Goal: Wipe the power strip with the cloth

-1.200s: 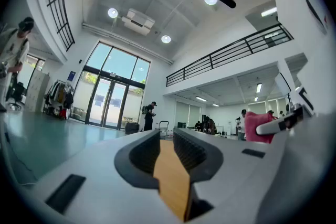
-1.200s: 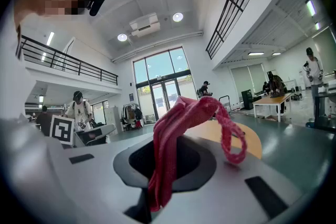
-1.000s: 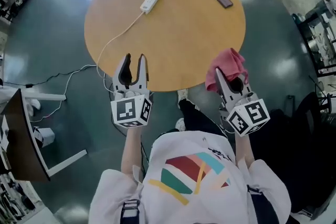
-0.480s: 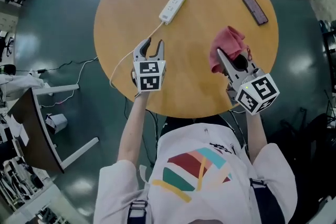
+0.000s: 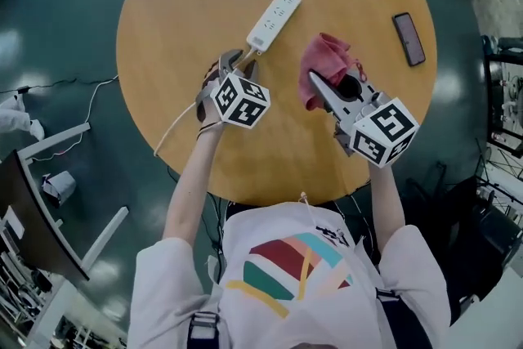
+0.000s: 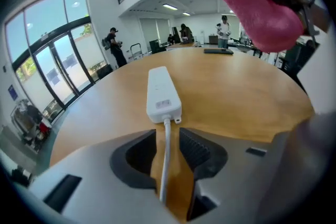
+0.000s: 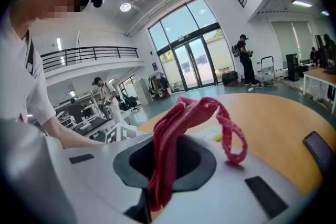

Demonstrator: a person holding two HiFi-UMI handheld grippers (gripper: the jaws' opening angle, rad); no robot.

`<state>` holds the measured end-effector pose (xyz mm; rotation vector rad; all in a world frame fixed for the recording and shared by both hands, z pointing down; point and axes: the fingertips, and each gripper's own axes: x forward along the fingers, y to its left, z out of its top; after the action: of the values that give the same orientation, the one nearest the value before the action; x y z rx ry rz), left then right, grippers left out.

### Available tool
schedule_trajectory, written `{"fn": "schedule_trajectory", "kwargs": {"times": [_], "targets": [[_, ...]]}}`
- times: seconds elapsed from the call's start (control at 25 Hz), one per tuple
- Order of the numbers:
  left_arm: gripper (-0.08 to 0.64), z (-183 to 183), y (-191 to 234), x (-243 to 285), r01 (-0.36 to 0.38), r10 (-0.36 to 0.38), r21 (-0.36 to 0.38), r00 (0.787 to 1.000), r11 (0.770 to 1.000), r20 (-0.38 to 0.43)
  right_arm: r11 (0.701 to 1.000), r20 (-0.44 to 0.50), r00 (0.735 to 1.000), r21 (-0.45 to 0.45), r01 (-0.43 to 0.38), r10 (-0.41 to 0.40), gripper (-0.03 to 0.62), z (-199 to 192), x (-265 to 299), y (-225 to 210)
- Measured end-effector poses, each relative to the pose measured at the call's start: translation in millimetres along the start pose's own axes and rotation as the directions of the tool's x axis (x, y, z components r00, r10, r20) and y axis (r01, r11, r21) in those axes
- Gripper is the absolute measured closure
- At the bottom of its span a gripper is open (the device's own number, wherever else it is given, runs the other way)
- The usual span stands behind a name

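— What's the left claw doing?
— Its jaws are a little apart, astride the white cord without pinching it. The power strip lies flat on the table, just ahead of the tips.
— And the right claw?
— It's clenched on the pink cloth. The cloth bunches out past its tips and is held above the table, off to the left claw's right and clear of the strip. A dark phone lies beyond it, to its right.
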<state>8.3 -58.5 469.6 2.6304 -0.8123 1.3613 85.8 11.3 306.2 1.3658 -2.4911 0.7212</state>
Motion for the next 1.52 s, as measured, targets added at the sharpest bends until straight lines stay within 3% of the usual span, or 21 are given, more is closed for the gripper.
{"fn": "schedule_trajectory", "kwargs": {"times": [0.08,0.12,0.2,0.32,0.44,0.56,0.64,0.72,1.0,1.08,1.36,1.52], "targets": [[0.468,1.4,-2.1,10.1,0.017,-0.016,0.056,1.000,0.998,-0.017,0.997,-0.085,0.994,-0.022,-0.076,0.074,0.554,-6.7,19.8,-9.2],[0.483,2.8,-2.8,12.3,0.027,-0.026,0.067,0.999,0.997,-0.022,0.991,-0.141,0.982,-0.030,-0.130,0.125,0.552,-11.8,29.2,-12.2],[0.486,6.9,1.5,14.4,0.064,-0.064,0.042,0.998,0.997,-0.019,0.971,-0.256,0.941,-0.024,-0.237,0.224,0.554,-20.7,51.8,-17.0],[0.488,8.9,3.7,13.0,0.154,-0.154,-0.058,0.988,0.986,-0.007,0.936,-0.404,0.858,-0.012,-0.351,0.316,0.554,-30.7,83.7,-21.5],[0.488,10.3,4.5,13.4,0.191,-0.194,-0.085,0.981,0.978,-0.022,0.904,-0.531,0.771,-0.023,-0.427,0.351,0.552,-34.9,119.9,-26.8],[0.488,6.9,8.7,18.8,0.178,-0.183,-0.084,0.981,0.980,-0.059,0.875,-0.626,0.691,-0.028,-0.484,0.362,0.552,-41.8,157.2,-26.3],[0.488,5.9,10.2,22.1,0.167,-0.173,-0.084,0.982,0.982,-0.073,0.862,-0.672,0.650,-0.032,-0.506,0.356,0.554,-47.9,172.9,-26.1],[0.488,4.8,11.2,22.8,0.162,-0.169,-0.083,0.982,0.983,-0.081,0.864,-0.707,0.627,-0.046,-0.502,0.327,0.552,-55.8,183.0,-29.4],[0.488,5.0,11.4,17.2,0.162,-0.167,-0.059,0.981,0.985,-0.098,0.860,-0.747,0.601,-0.078,-0.504,0.285,0.552,-56.0,186.0,-36.0],[0.488,5.3,10.0,18.8,0.170,-0.175,-0.056,0.978,0.984,-0.117,0.863,-0.756,0.605,-0.108,-0.493,0.251,0.552,-54.2,186.3,-48.7],[0.488,7.2,8.1,22.6,0.188,-0.194,-0.052,0.967,0.981,-0.163,0.918,-0.728,0.675,-0.177,-0.356,0.121,0.552,-29.0,179.6,-128.9],[0.488,7.5,7.3,24.9,0.199,-0.207,-0.067,0.964,0.978,-0.164,0.932,-0.709,0.703,-0.219,-0.288,0.051,0.552,-17.5,175.5,-166.9]]}}
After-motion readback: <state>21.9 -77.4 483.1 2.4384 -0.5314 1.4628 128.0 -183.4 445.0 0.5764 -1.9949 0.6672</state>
